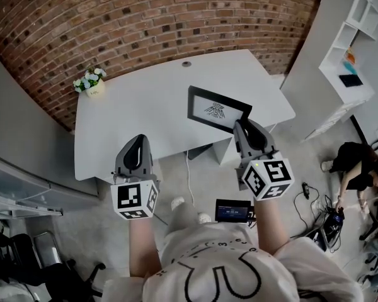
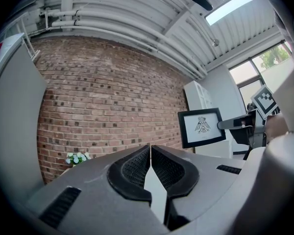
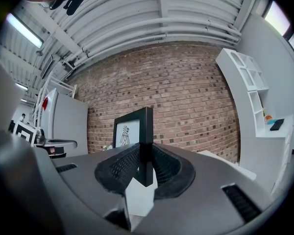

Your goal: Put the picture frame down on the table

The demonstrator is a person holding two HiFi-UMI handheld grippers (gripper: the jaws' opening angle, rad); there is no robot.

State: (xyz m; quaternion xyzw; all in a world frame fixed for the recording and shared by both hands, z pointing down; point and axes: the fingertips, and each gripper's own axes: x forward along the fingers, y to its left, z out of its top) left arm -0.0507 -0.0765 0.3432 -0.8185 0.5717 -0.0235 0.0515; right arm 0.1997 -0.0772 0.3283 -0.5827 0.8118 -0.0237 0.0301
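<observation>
A black picture frame (image 1: 218, 108) with a white print of a dark bird-like figure is held over the right part of the white table (image 1: 145, 106). My right gripper (image 1: 244, 128) is shut on the frame's near right edge, and the frame (image 3: 135, 126) stands upright between its jaws in the right gripper view. The left gripper (image 1: 136, 151) hangs at the table's front edge, left of the frame, its jaws shut with nothing between them. From the left gripper view the frame (image 2: 201, 127) shows at the right, with the right gripper beside it.
A small pot of white flowers (image 1: 91, 82) stands at the table's far left corner. A brick wall (image 1: 145, 24) runs behind the table. White shelving (image 1: 359, 36) stands at the right. A person (image 1: 359, 168) crouches on the floor at the right among cables.
</observation>
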